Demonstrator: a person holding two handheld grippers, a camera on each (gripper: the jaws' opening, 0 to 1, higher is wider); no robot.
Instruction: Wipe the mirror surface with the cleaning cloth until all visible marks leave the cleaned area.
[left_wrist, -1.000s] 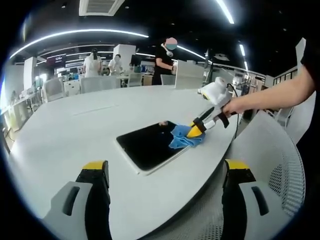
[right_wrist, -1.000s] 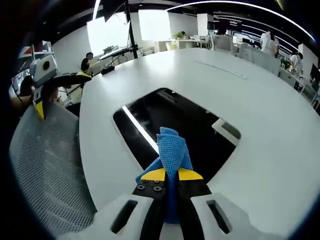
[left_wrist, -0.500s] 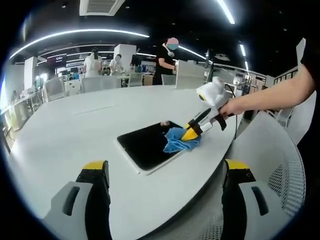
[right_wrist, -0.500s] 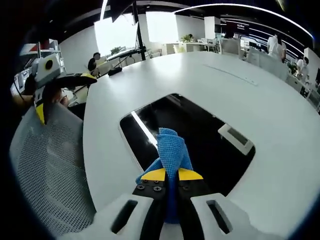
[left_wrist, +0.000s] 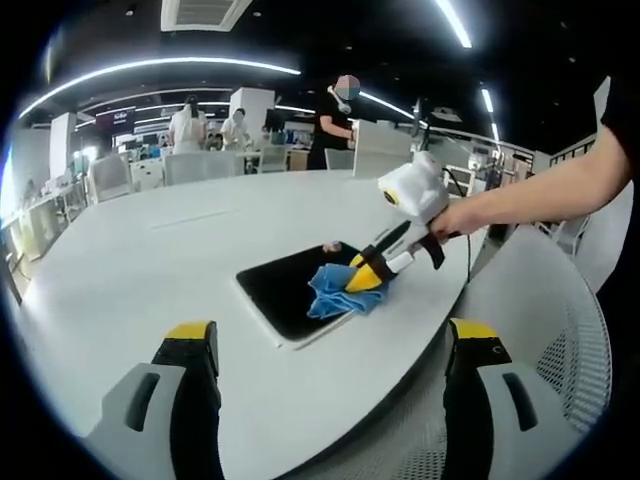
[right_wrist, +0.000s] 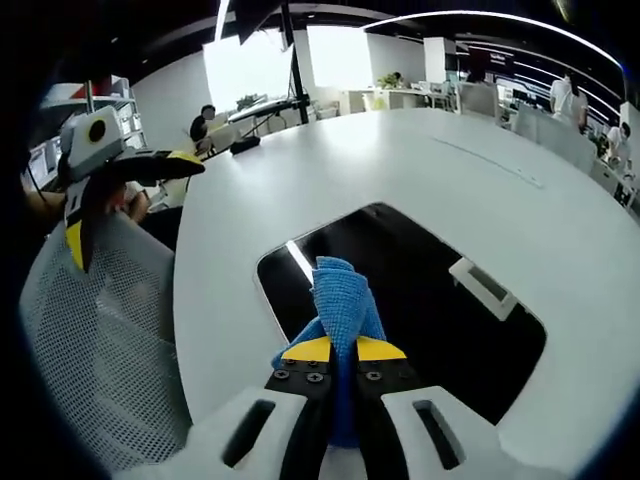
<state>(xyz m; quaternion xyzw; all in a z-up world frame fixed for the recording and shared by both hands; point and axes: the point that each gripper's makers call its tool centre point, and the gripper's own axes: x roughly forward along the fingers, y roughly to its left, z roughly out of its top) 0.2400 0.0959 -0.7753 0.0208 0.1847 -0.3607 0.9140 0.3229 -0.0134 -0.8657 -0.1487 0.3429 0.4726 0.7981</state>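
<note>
Left gripper view: the left claw (left_wrist: 335, 345) is seen w/ its two yellow-tipped jaws spread wide, nothing gripped between them, held above the near edge of the white counter (left_wrist: 150, 260). Ahead of it and slightly to the right, the mirror (left_wrist: 285, 290) is seen lying flat on the counter, its surface dark. The right claw (left_wrist: 362, 277) is seen entering from the right, held by a person's hand (left_wrist: 455, 218), its jaws pressed together on the blue cleaning cloth (left_wrist: 335, 290). The cloth is bunched under the tips and rests on the mirror's right part, near its right edge. A white mesh chair (left_wrist: 545, 330) is seen to the right of the left claw, beside the counter edge. Several people are seen standing far beyond the counter.

Right gripper view: the right claw (right_wrist: 343, 349) is seen pinching the cleaning cloth (right_wrist: 343, 300), which sticks out ahead of the tips and lies on the mirror (right_wrist: 420, 320). The mirror stretches ahead and to the right of the claw; ceiling lights are reflected in it as bright strips. The left claw (right_wrist: 110, 200) is seen far off to the left, jaws spread, above the mesh chair (right_wrist: 90, 330). The counter (right_wrist: 400, 160) extends well beyond the mirror.
</note>
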